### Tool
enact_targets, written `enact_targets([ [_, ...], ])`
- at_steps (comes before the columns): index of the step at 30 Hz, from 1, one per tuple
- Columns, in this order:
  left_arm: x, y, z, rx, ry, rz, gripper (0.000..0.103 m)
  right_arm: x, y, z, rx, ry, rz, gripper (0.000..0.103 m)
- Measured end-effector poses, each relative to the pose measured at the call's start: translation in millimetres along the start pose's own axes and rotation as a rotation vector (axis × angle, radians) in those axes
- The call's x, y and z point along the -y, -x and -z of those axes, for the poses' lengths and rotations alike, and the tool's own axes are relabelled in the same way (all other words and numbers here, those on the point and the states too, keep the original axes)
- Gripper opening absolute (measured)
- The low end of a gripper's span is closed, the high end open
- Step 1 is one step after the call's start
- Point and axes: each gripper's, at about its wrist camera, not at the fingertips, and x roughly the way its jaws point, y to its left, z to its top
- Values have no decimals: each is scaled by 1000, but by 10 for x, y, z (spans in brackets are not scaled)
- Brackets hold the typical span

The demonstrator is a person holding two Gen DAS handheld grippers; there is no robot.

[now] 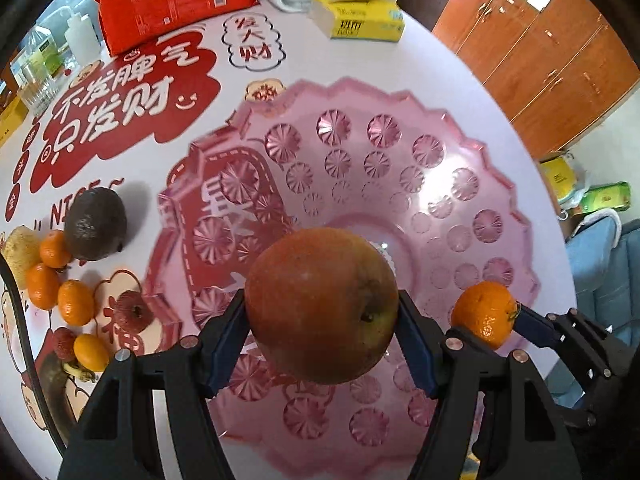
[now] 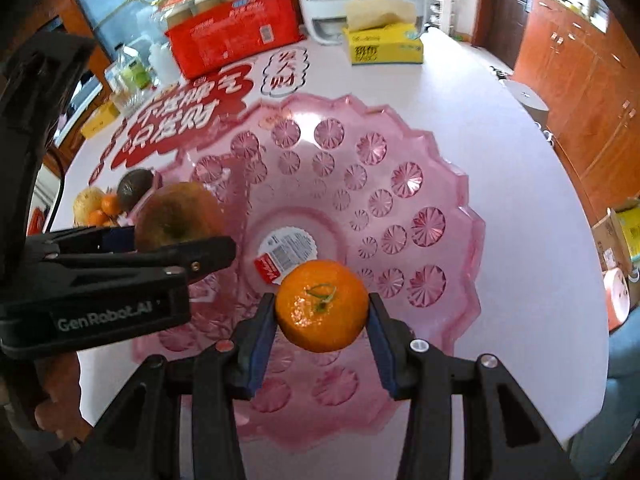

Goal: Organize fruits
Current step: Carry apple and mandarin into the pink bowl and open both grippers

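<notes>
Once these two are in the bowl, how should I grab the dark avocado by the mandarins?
Take the avocado across its wide middle, coming straight down. It lies on its side on the table, and a mandarin looks to sit against its left, so put one finger on the near flank and one on the far flank.

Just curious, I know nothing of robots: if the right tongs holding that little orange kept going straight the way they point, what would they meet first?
Most likely the pink bowl. The right tongs point steeply down over it, gripping the orange, so the fruit would probably touch the bowl's floor near the label. Exact depth is unclear.
</notes>
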Motion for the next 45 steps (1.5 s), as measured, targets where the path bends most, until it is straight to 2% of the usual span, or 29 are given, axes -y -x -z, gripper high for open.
enact_targets([
  [8,-27,-151,37,-62,28,-47,69,46,-187,-29,-56,46,-17,46],
  [11,-19,-52,40,-10,25,-47,80,87,-204,-30,-69,34,-17,46],
  [13,26,49,45,41,-1,-80,87,104,-182,-52,-56,29,-14,46],
  [15,77,144,62,79,-28,-114,90,103,-149,-68,-39,29,1,47],
  [24,86,327,127,111,-48,-145,91,79,-117,-77,-35,20,12,52],
  [34,-61,505,212,150,17,-111,91,110,-50,-47,-30,-28,32,52],
  [45,-183,801,346,200,27,-124,91,24,105,-32,13,-56,47,52],
])
